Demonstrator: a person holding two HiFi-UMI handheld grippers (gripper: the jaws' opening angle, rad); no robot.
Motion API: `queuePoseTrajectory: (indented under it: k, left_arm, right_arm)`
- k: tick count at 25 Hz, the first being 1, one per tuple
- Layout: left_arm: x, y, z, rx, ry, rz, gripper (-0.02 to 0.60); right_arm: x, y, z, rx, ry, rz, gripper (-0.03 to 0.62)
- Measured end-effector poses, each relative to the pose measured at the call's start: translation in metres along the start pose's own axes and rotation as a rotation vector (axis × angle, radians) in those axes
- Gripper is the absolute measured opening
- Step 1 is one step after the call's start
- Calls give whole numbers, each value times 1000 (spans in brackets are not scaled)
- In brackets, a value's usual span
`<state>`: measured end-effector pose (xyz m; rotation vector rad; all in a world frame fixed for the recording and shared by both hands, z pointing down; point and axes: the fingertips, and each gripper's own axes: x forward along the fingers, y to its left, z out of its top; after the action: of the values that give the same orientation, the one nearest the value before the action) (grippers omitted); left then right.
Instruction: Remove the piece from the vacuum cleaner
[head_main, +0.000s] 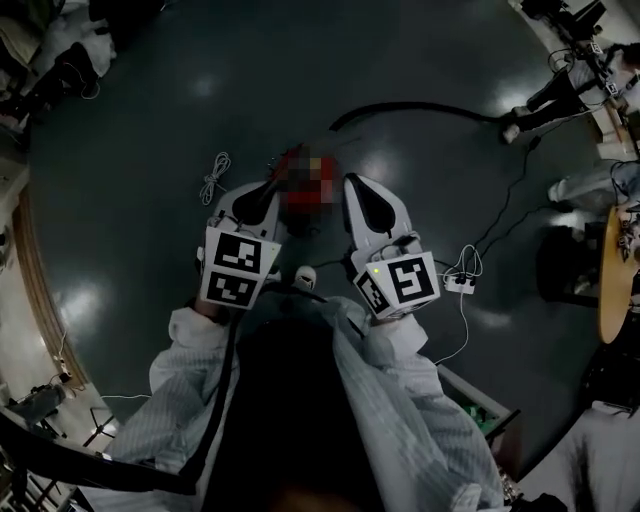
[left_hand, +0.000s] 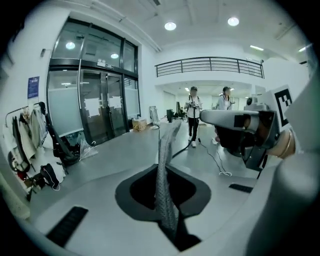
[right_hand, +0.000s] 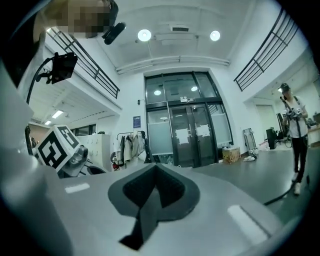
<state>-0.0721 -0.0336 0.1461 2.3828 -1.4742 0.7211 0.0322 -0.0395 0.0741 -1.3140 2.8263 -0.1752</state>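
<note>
Left claw (left_hand: 169, 227): nipped shut on a grey braided hose (left_hand: 161, 170) running out over the floor (left_hand: 100, 150). Right claw (right_hand: 148, 215): pressed together, nothing between.

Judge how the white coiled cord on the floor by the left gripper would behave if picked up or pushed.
The white coiled cord is thin and loosely looped, so it would probably sag, not stay stiff. It looks light. On the glossy floor it would likely slide rather than roll.
</note>
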Motion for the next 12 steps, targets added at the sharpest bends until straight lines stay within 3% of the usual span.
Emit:
queuePoseTrajectory:
  k: [4,12]
  left_arm:
    - [-9,3,5,13,8,40,29]
    - [-18,-5,6,-2,-3,41,29]
  right_arm:
    - [1,16,3,-8,6,43,1]
    - [-3,23,4,-9,12,82,0]
